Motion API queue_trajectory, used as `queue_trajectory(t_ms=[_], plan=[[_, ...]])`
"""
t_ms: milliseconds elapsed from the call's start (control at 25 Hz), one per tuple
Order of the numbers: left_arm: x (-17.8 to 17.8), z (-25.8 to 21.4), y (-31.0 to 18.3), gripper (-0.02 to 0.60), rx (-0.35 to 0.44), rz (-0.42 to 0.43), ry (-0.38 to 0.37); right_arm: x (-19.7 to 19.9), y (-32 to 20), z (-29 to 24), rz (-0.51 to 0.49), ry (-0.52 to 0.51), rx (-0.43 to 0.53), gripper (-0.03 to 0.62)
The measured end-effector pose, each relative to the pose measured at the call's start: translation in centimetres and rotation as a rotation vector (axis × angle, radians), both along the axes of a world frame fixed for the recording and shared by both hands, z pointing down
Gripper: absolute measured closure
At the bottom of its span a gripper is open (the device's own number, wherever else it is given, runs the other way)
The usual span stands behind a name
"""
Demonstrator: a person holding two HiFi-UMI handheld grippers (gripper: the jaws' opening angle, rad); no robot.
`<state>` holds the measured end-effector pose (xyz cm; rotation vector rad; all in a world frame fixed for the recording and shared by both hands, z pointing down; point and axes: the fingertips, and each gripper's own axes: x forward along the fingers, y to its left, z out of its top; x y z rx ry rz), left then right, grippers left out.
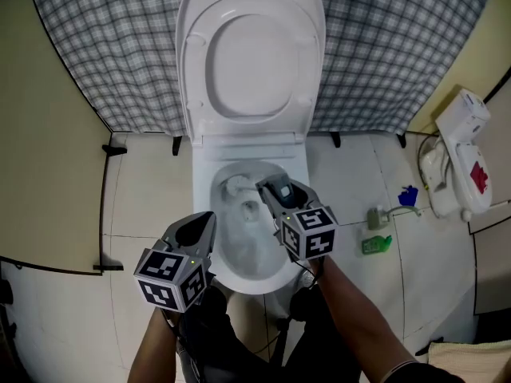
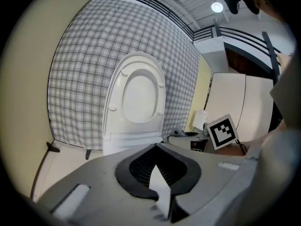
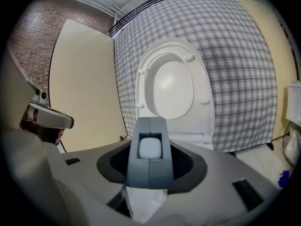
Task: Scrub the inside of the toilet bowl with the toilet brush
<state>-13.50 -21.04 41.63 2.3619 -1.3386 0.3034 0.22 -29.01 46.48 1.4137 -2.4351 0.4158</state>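
The white toilet bowl (image 1: 281, 271) stands with lid and seat (image 1: 249, 54) raised against the checked curtain. The toilet brush's white head (image 1: 236, 186) sits inside the bowl at its upper left. My right gripper (image 1: 278, 196) hovers over the bowl's right side, shut on the grey brush handle (image 3: 150, 149), which fills the gap between its jaws in the right gripper view. My left gripper (image 1: 196, 230) hangs at the bowl's left rim, jaws together and holding nothing; in the left gripper view (image 2: 160, 185) it faces the raised seat (image 2: 137, 95).
A white appliance (image 1: 461, 154) leans at the right wall. On the floor tiles to the right lie a green bottle (image 1: 377, 244), a small pale bottle (image 1: 374, 217) and a blue object (image 1: 408, 195). A black frame rail (image 1: 104, 206) runs along the left.
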Motion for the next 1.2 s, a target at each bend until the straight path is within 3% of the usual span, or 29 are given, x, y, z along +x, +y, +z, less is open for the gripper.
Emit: queue_trajectory(t_ms=[240,440,1200], plan=[[-0.8,0.8,0.3,0.572,-0.021,-0.011,0.007,-3.1,0.3,1.0,-0.072,-0.041,-0.040,0.391],[-1.7,1.2,1.0,0.571,-0.027,-0.027,0.013,-4.9,2.6,1.5,-0.167,-0.001,-0.050,0.391],[2.0,0.2,3.2,0.571,-0.032,0.043,0.027,-4.1,13.8,0.5,-0.493,0.138,-0.177,0.391]])
